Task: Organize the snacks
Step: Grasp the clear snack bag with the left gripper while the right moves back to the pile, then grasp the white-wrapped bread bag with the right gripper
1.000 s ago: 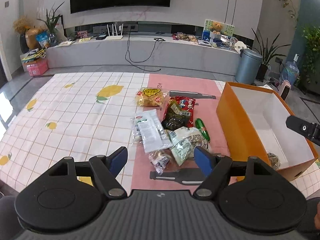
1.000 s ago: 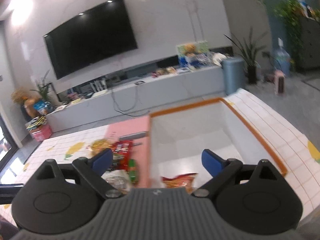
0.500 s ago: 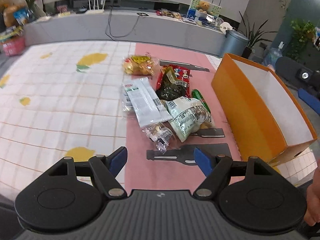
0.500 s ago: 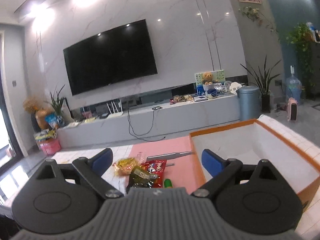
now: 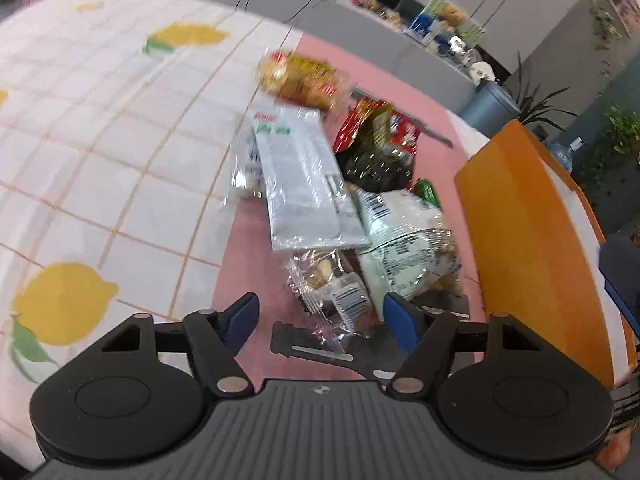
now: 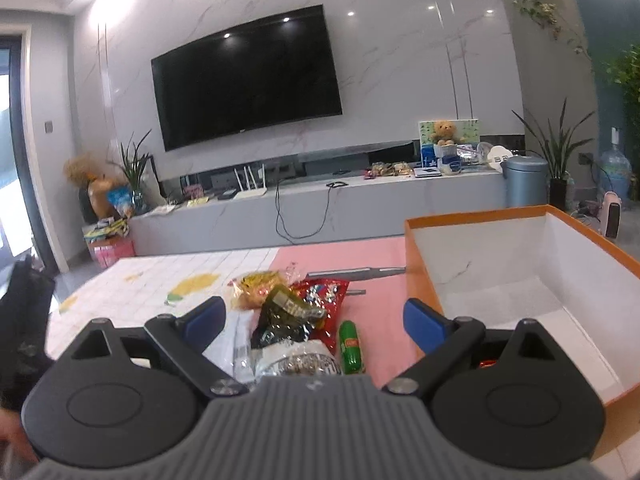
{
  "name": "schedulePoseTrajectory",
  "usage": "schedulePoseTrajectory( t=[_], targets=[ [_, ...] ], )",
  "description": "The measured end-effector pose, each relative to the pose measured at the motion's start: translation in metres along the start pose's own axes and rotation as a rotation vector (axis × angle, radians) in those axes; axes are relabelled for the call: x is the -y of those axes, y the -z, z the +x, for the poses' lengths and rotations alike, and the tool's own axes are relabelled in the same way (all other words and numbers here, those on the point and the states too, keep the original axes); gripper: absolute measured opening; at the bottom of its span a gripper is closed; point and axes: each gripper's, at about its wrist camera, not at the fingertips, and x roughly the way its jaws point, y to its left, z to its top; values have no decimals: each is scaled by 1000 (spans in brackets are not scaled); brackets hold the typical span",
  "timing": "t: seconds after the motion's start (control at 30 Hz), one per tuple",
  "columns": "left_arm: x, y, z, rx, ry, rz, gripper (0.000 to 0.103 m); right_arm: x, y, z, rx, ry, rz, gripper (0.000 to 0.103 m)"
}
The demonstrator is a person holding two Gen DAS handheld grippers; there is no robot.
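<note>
My left gripper (image 5: 320,322) points steeply down at the near end of the snack pile. Its jaws are closing, with nothing pressed between the pads yet. The small clear packet (image 5: 328,284) lies straight ahead, just beyond the fingertips and roughly centred in the gap; its long axis seems to run away from me, though blur makes this uncertain. The orange box (image 5: 532,240) stands to the right of the pile. My right gripper (image 6: 316,322) is wide apart and empty, hanging farther back over the pile, so the left is nearer.
</note>
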Motion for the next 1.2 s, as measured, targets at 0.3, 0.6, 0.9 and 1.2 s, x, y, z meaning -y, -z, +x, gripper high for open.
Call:
schedulePoseTrajectory(
  t=[0.3, 0.6, 0.9, 1.2],
  targets=[
    [-5, 2, 7, 25, 75, -49, 42, -9, 8, 0, 25, 17, -109, 93],
    [-16, 3, -11, 15, 32, -85, 40, -37, 23, 5, 14, -14, -236, 93],
    [-51, -2, -39, 66, 25, -167, 40, -62, 31, 48, -103, 34, -274, 97],
    [-53, -5, -25, 31, 7, -143, 40, -53, 44, 107, -209, 55, -238, 100]
  ],
)
